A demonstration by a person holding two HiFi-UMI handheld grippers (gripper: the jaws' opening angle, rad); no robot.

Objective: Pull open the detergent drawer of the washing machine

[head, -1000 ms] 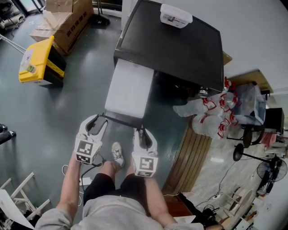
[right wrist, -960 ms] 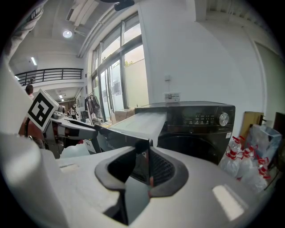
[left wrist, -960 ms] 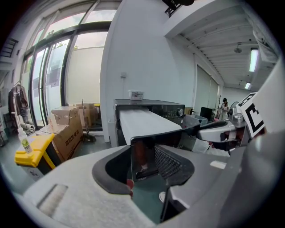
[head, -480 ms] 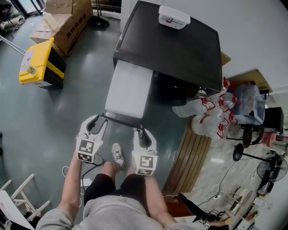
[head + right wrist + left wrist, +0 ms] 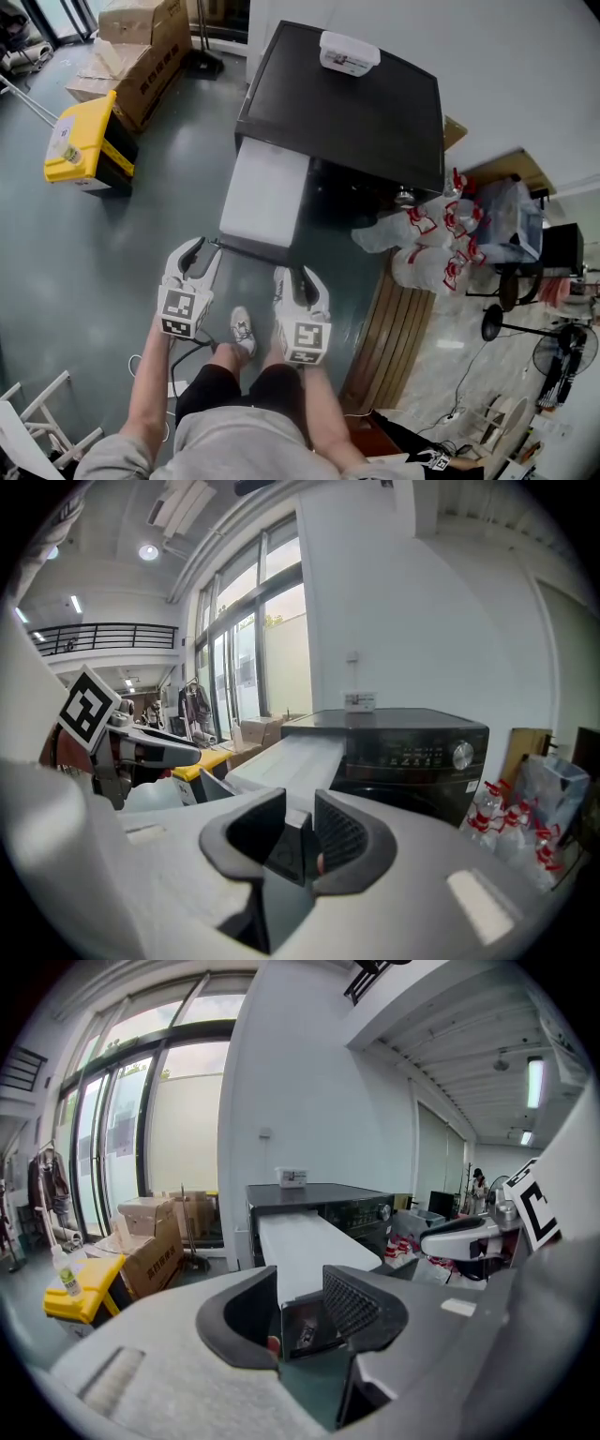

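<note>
Both tilted downward, left gripper point(image 5: 204, 251) and right gripper point(image 5: 292, 276) clamp the pulled-out detergent drawer point(image 5: 267, 192).

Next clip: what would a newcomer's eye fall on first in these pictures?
A long white drawer juts far out of the black washing machine at the centre, its dark front edge clamped by the left tool and the right tool. Next come the yellow box on the floor at far left and clear plastic bottles heaped right of the machine.

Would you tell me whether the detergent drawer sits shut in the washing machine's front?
No, the white drawer juts far out from the front of the black washing machine.
</note>
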